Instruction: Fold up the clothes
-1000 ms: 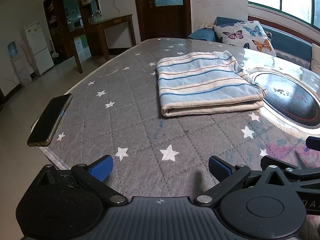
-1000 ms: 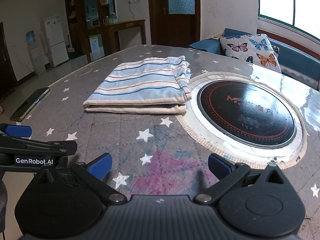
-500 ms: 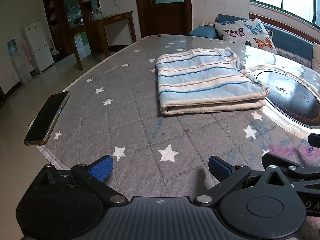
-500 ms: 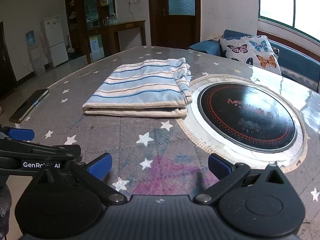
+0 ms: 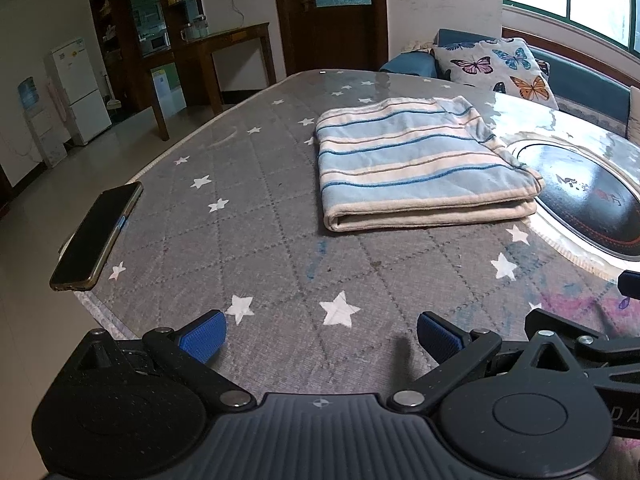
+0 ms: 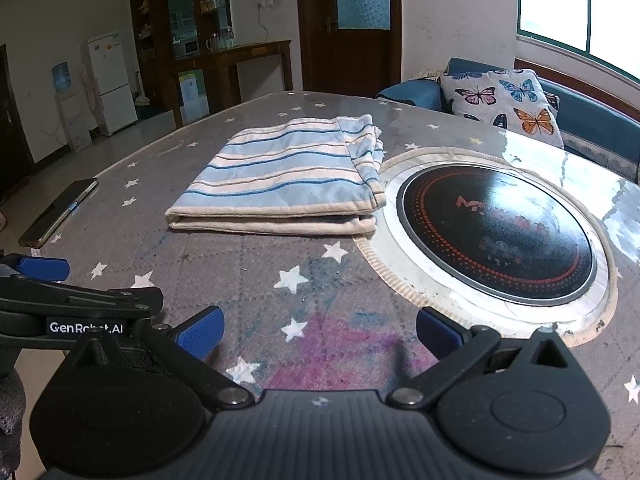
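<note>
A blue and cream striped garment (image 5: 416, 164) lies folded into a flat rectangle on the grey star-patterned table cover (image 5: 256, 216); the right wrist view has the same garment (image 6: 288, 176) at centre left. My left gripper (image 5: 320, 336) hovers open near the table's front edge, well short of the garment, nothing between its blue pads. To its right, my right gripper (image 6: 318, 332) is open too and holds nothing. The left gripper's arm (image 6: 76, 300) shows at the left of the right wrist view.
A black phone (image 5: 98, 236) lies at the table's left edge. A round black cooktop (image 6: 496, 236) is set into the table right of the garment. Beyond the table stand a blue sofa with a butterfly cushion (image 6: 504, 96), a wooden side table and a white fridge (image 5: 80, 88).
Both grippers have drawn back slightly and tilted, so the garment sits a little farther off in each view. The garment and phone have not moved; both grippers stay open.
</note>
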`<state>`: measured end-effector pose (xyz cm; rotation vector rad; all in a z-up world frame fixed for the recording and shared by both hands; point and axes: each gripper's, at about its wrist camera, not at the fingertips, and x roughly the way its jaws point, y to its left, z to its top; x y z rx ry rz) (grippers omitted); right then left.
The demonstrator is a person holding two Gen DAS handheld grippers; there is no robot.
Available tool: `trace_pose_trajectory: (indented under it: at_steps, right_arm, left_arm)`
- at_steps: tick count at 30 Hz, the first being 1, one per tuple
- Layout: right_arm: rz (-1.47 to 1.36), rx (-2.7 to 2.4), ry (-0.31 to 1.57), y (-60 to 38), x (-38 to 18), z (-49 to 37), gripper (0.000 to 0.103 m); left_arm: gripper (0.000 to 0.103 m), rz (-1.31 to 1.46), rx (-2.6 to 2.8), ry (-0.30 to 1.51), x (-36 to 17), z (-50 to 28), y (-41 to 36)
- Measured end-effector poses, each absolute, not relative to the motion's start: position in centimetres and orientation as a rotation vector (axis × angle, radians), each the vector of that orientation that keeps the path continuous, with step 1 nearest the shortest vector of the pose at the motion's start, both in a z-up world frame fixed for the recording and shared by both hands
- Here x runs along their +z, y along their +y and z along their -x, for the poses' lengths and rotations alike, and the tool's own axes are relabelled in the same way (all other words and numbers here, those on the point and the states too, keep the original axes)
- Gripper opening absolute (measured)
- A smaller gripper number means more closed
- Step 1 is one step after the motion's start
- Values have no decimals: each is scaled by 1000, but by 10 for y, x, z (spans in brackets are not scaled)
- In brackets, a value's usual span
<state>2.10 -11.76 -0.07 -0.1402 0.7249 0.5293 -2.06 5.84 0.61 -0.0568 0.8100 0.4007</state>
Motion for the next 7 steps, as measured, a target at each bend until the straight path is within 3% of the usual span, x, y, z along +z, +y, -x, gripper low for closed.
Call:
trace_pose_trajectory:
  at_steps: [7]
  right_arm:
    - [140, 531, 721, -117, 0, -21, 103]
  left_arm:
    - [103, 55, 400, 812, 6, 20, 59]
